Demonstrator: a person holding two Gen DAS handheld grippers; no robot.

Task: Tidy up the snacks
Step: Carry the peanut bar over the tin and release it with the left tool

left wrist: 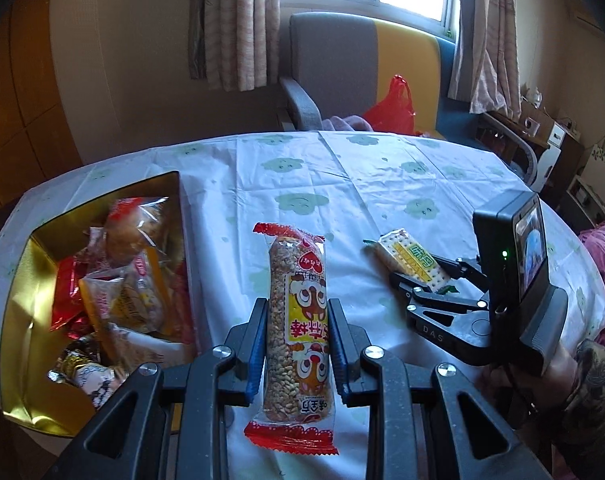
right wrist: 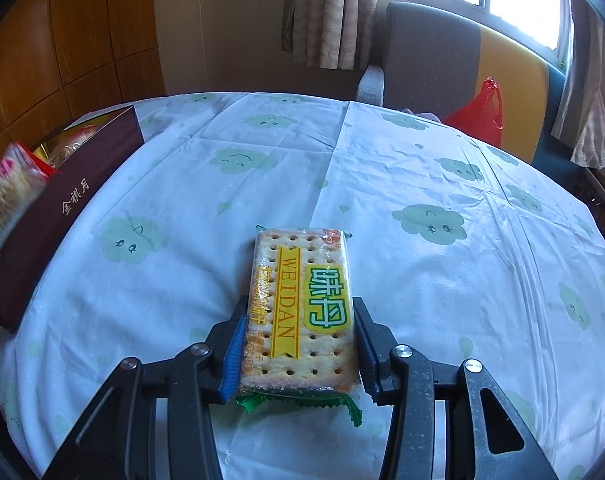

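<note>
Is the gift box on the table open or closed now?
Open. The gift box has no lid on top; its gold inside and several wrapped snacks are visible from above.

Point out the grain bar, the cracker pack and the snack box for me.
grain bar (left wrist: 298, 320): left wrist view, middle of wrapper.
cracker pack (right wrist: 302, 304): right wrist view, label centre.
snack box (left wrist: 22, 280): left wrist view, gold inner wall.

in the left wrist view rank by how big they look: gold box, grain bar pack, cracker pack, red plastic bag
1. gold box
2. grain bar pack, though it sits close to the camera, which inflates it
3 and 4. cracker pack and red plastic bag look alike; the bag is much farther off, so no ranking.
</note>
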